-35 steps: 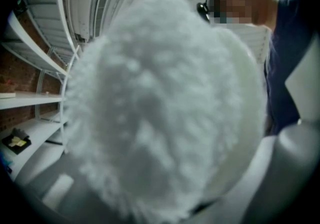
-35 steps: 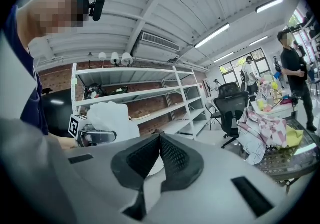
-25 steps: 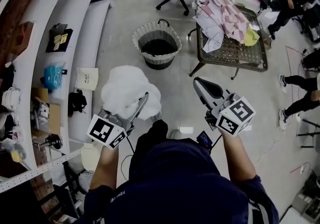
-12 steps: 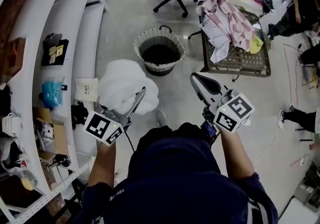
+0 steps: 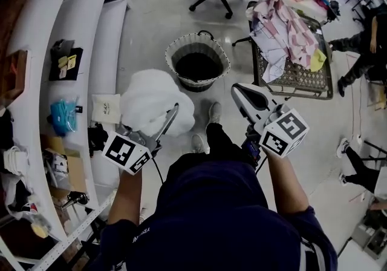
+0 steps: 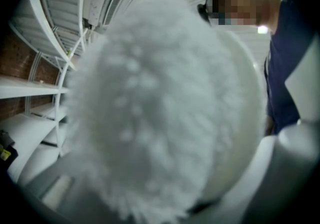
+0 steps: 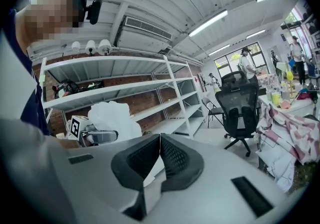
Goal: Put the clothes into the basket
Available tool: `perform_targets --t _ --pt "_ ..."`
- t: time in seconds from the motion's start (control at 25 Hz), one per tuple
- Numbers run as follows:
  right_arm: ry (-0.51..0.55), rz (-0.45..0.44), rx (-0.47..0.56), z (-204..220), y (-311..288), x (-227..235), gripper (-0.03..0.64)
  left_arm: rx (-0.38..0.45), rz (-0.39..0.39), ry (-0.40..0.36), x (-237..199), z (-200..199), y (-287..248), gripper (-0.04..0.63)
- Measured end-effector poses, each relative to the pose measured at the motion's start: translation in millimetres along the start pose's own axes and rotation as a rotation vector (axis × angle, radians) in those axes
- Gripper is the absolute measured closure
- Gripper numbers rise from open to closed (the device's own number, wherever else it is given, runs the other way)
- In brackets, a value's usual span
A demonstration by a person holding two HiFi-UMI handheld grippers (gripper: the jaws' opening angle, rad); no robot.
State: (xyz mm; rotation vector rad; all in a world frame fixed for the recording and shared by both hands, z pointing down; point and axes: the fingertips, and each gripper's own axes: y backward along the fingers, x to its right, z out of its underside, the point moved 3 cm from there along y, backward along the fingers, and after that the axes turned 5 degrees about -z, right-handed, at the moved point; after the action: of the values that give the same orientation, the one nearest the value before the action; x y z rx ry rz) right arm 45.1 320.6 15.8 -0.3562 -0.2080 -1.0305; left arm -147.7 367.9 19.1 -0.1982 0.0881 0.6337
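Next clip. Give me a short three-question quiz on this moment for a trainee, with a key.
1. Fill in: the jaws of the right gripper stand ___ (open or shut).
2. The left gripper holds: A a black sock; B a white fluffy garment; C nothing.
3. True or false: the garment is not yet in the basket.
Key: 1 shut; 2 B; 3 true.

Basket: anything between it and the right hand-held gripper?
No. In the head view only bare floor lies between the basket and the tip of the shut, empty right hand-held gripper.
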Motion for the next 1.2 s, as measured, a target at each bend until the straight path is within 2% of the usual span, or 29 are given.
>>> perform_targets --t 0.28,0.6,0.8,0.92,1.04,1.2 --pt "-0.022 -0.041 -0.024 -5 -47 34 0.609 -0.028 -0.019 0.022 -34 1 -30 0.380" --pt "-0.082 -0.045 -0.068 -7 -75 130 0.609 -0.107 -0.030 0.055 -74 10 -117 0.380" --pt "-0.109 -0.033 -0.124 9 -92 191 0.609 -0.198 -0.054 0.084 -97 31 -172 0.380" --pt "-0.114 -0.018 -0.139 19 -102 224 0.609 -0.221 -0.052 0.094 -110 40 -203 0.380" --pt "-0.114 -0.008 -0.156 28 -111 248 0.609 -0.261 -0.065 0.105 -126 54 -230 0.380" --pt "-0.152 0.011 -0.172 38 -122 269 0.609 -0.311 -0.039 0.129 -146 83 -263 0.380"
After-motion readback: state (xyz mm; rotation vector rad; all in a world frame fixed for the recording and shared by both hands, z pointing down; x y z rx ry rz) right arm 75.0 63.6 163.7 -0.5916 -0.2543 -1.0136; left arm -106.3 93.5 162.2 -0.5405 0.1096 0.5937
